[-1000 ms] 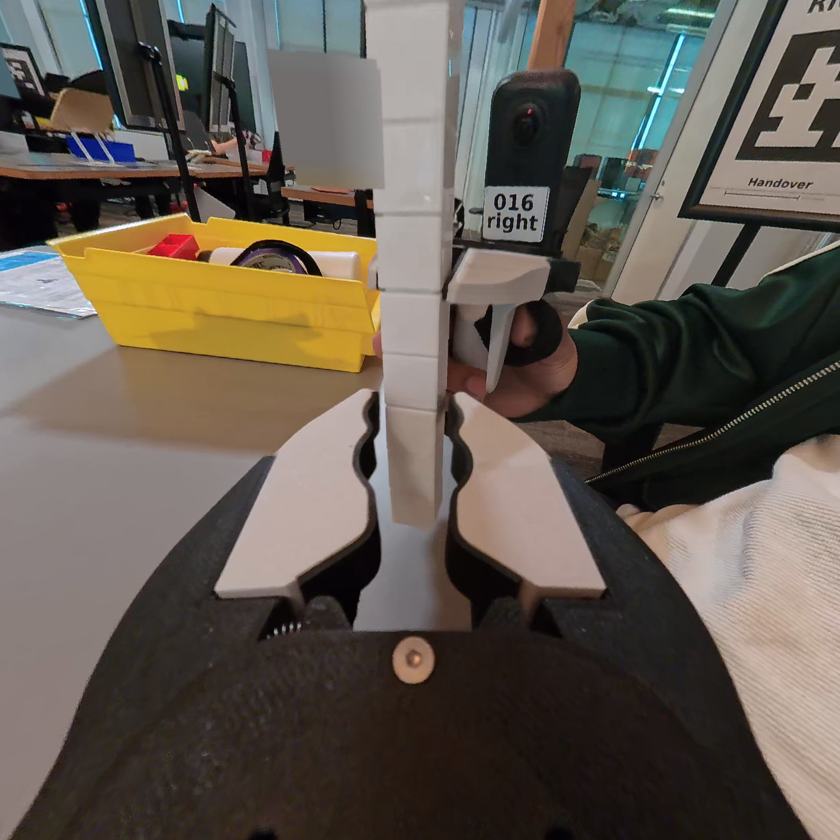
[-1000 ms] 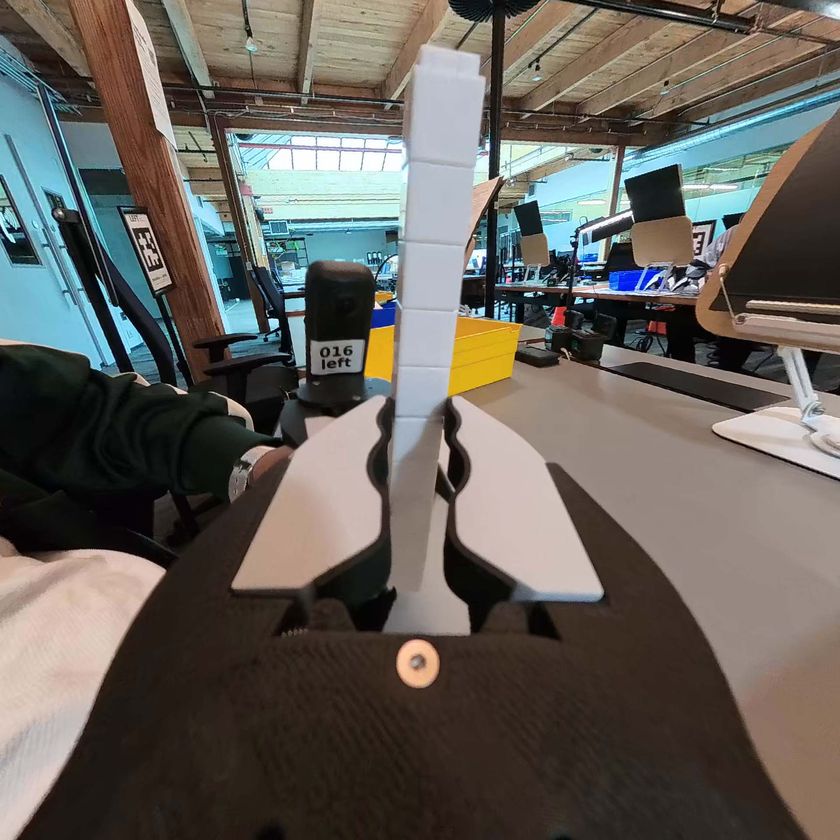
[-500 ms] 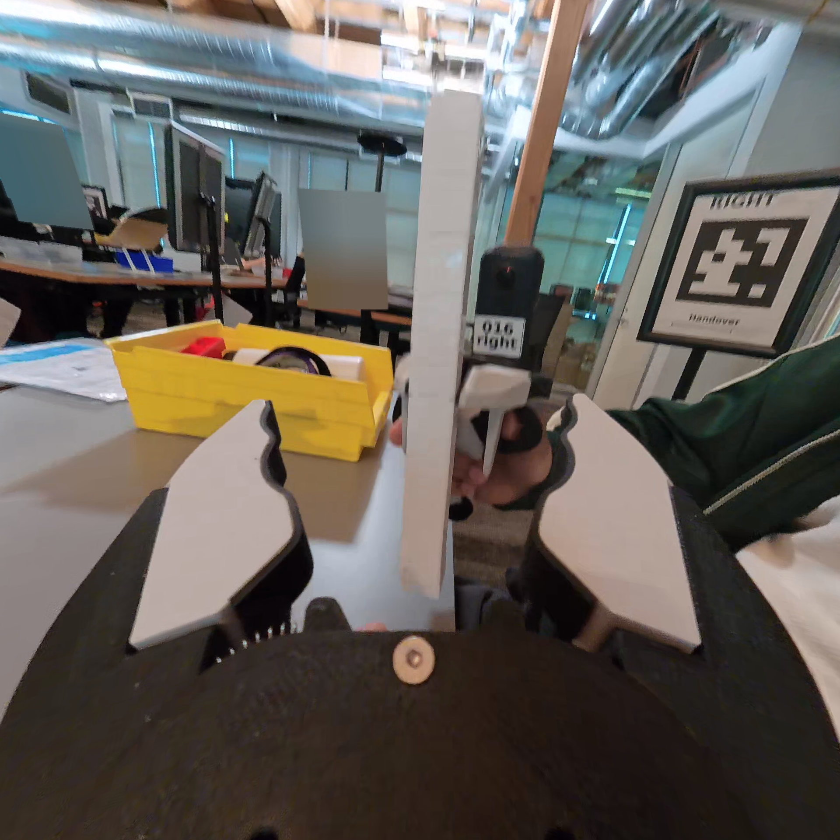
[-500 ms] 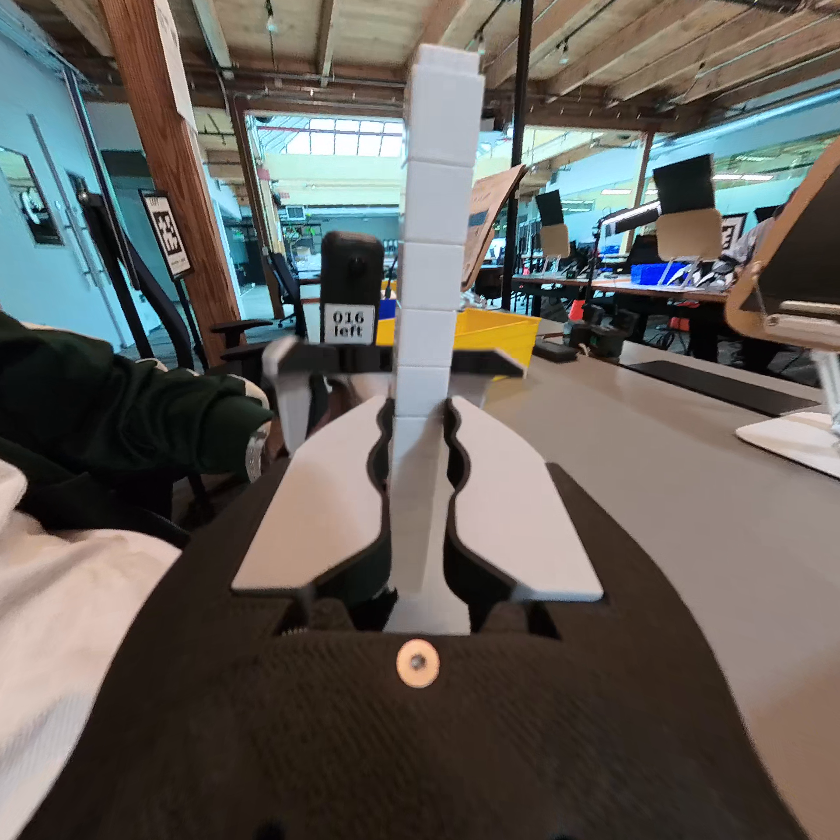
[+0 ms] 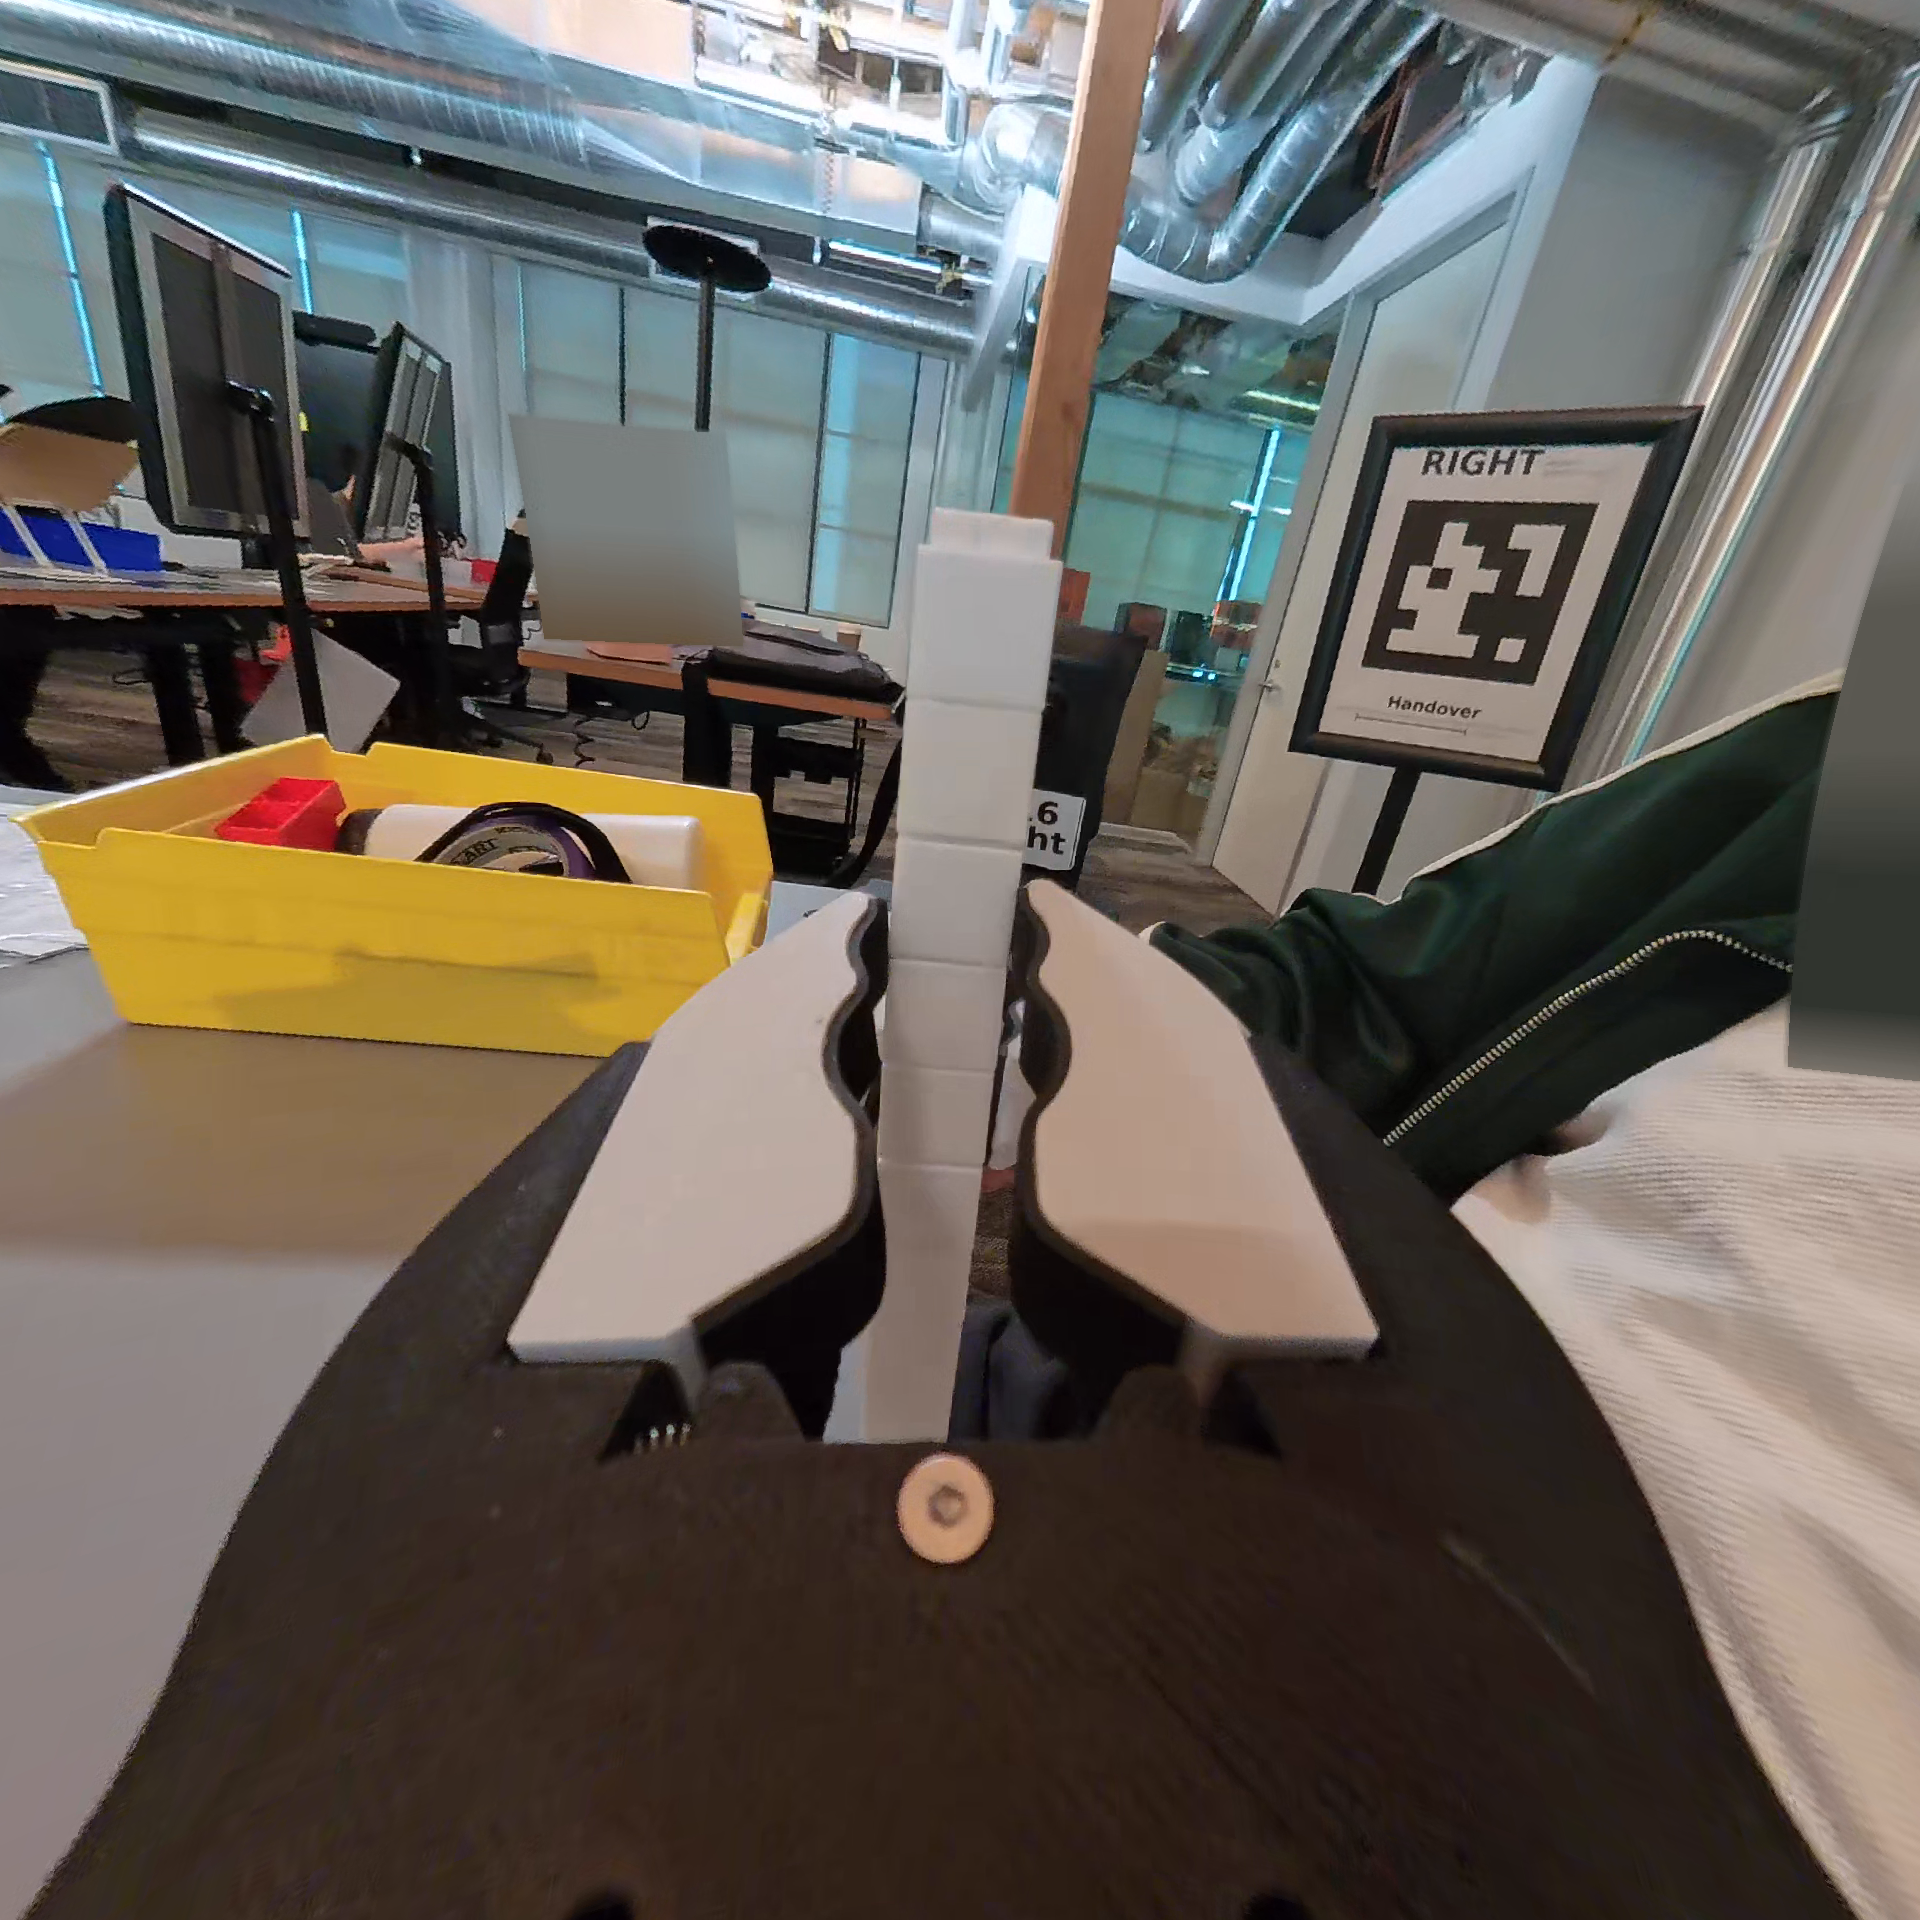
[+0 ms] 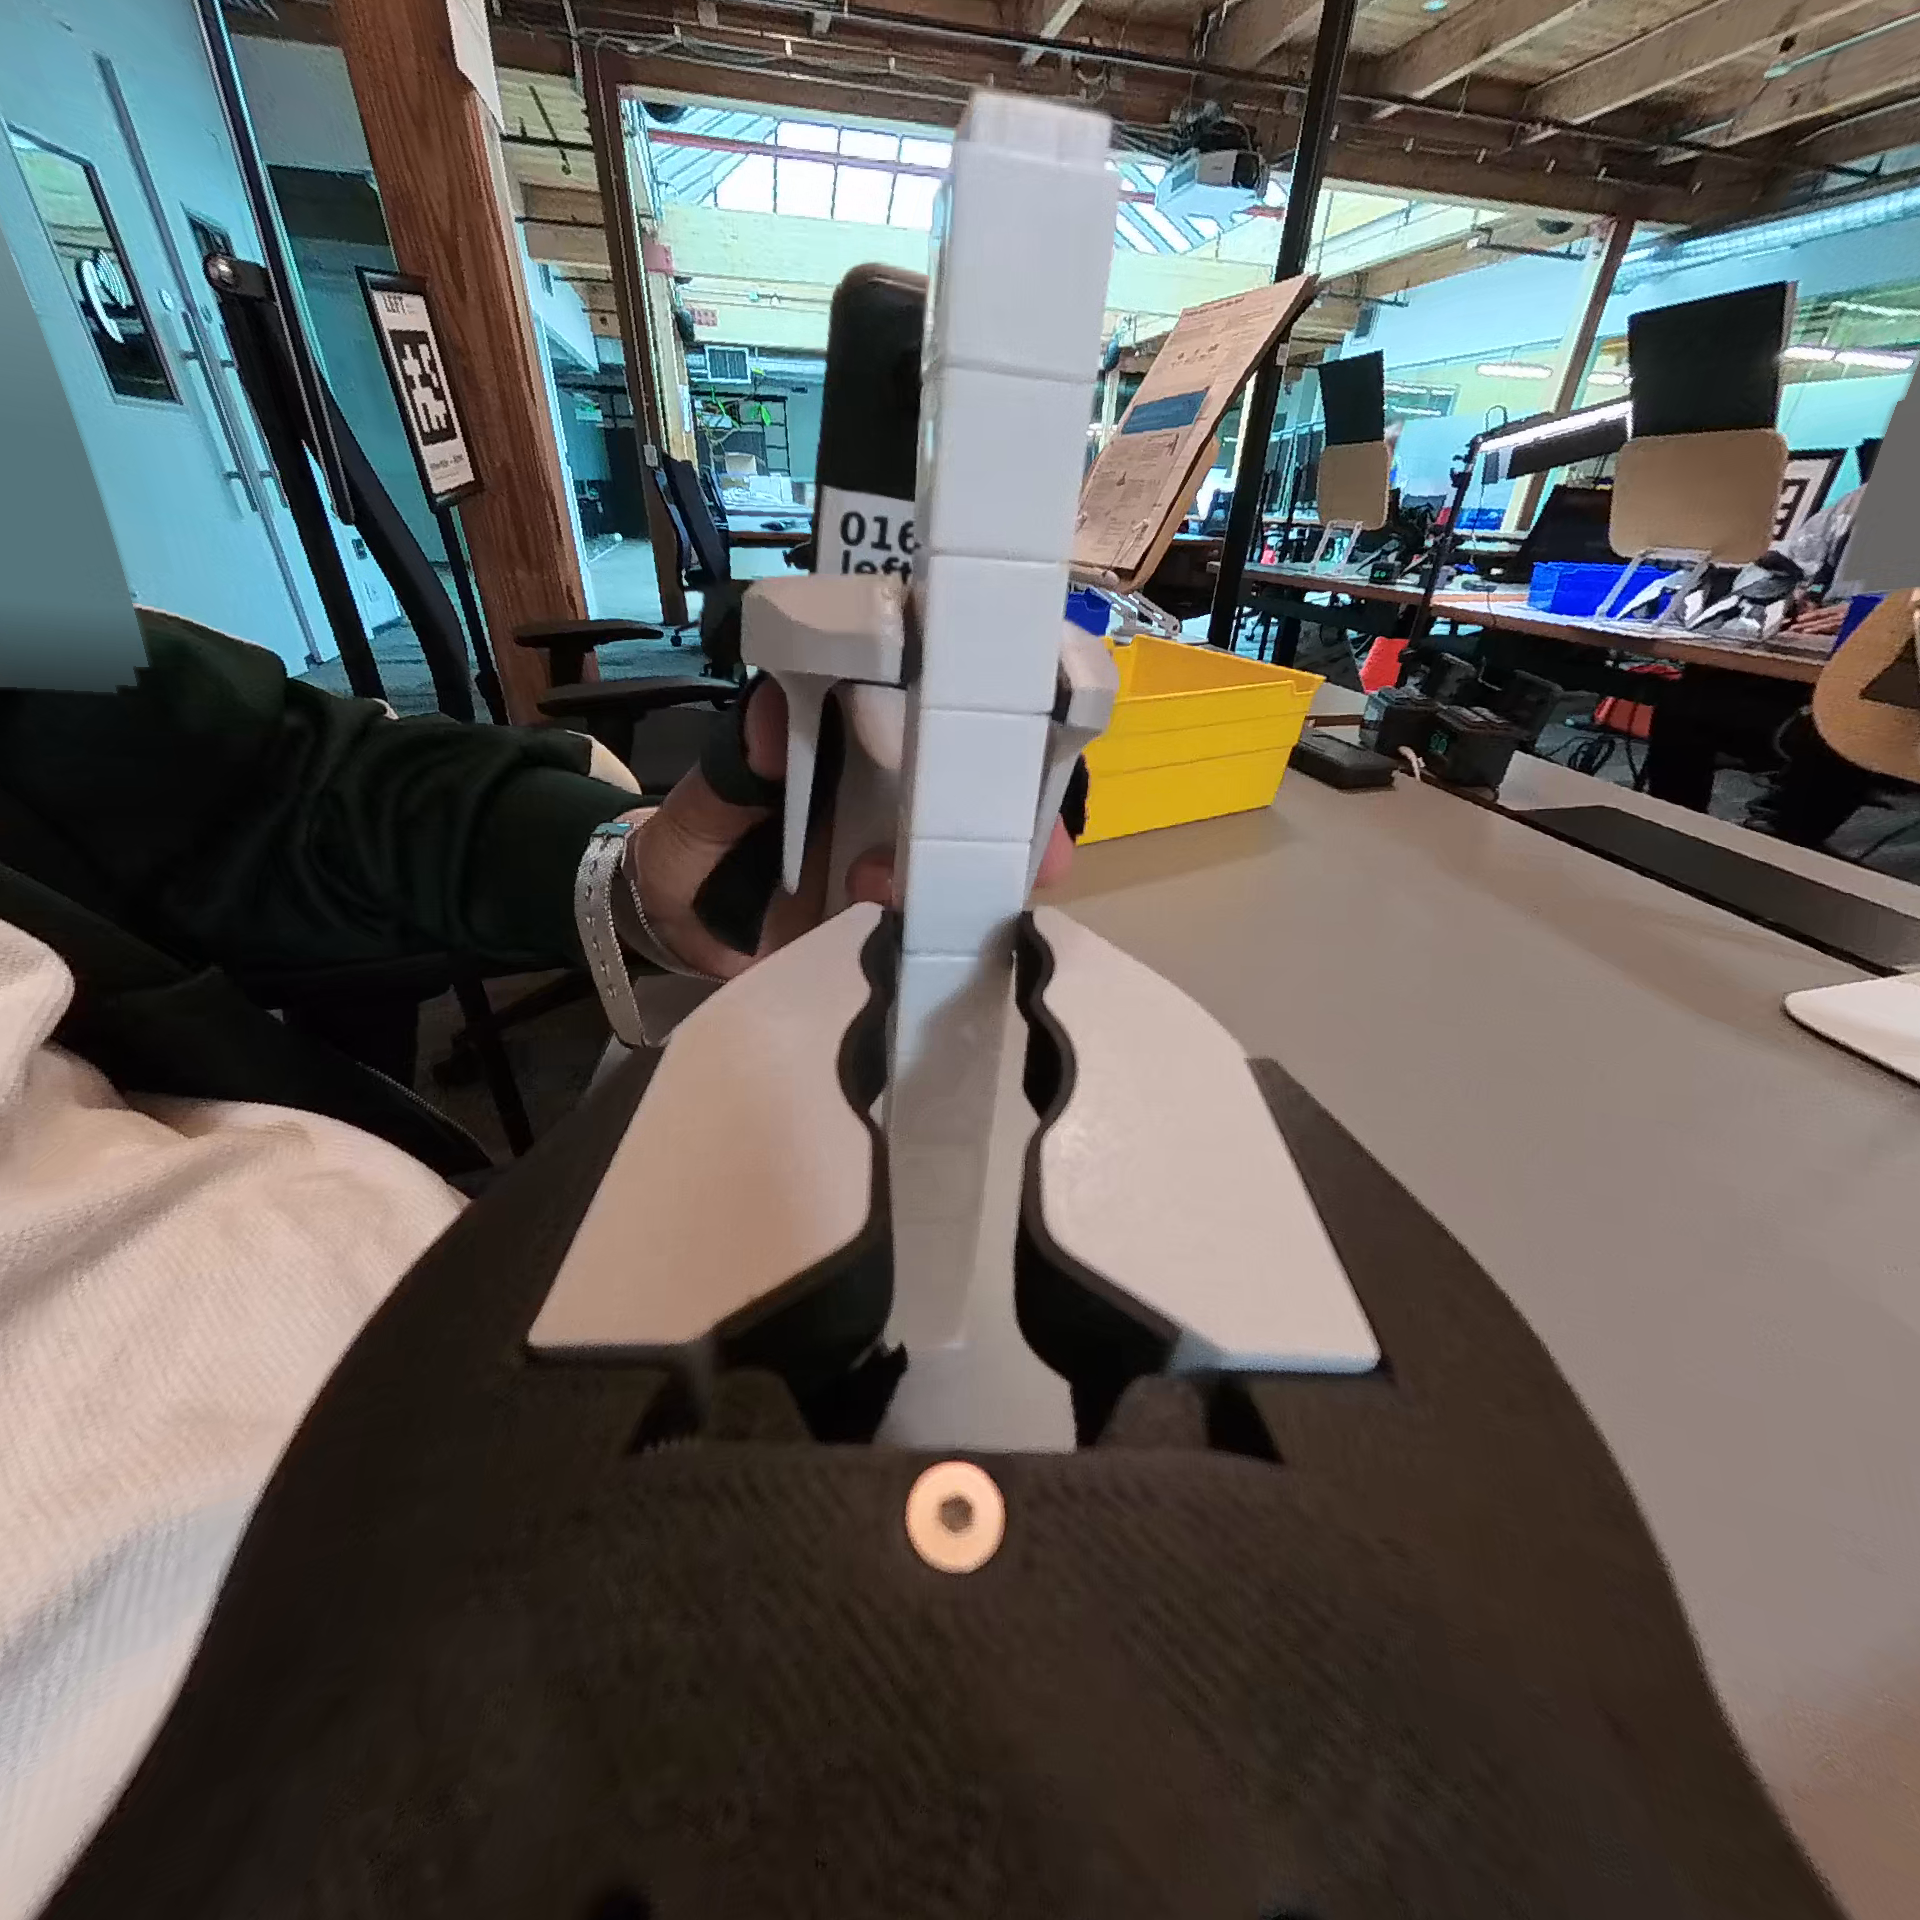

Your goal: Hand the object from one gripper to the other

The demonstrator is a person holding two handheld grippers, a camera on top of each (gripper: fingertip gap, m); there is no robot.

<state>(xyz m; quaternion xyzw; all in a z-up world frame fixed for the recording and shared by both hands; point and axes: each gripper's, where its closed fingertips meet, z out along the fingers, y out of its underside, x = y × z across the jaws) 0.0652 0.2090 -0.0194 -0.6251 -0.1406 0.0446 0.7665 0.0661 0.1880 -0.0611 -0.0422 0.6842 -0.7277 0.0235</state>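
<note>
A tall white stack of blocks (image 5: 977,675) stands upright above the table edge, held by both grippers. My left gripper (image 5: 951,904) is shut on the stack, which runs down between its fingers. My right gripper (image 6: 951,920) is shut on the stack's (image 6: 1013,312) lower end. In the right wrist view the left gripper (image 6: 956,655) clamps the stack a few blocks higher, with a hand behind it. In the left wrist view the right gripper is mostly hidden behind the stack; only its black body (image 5: 1086,717) shows.
A yellow bin (image 5: 395,935) with tape and small items sits on the grey table (image 5: 208,1195), and also shows in the right wrist view (image 6: 1195,727). A green sleeve (image 5: 1507,935) is at the right. A black mat (image 6: 1714,873) and white lamp base (image 6: 1860,1018) lie at the right. The grippers' ends are close to 5 cm from one another.
The left gripper was shut on the stack's bottom end, opened wide half a second ago, and is now shut on the stack again, farther up. The right gripper kept its hold.
</note>
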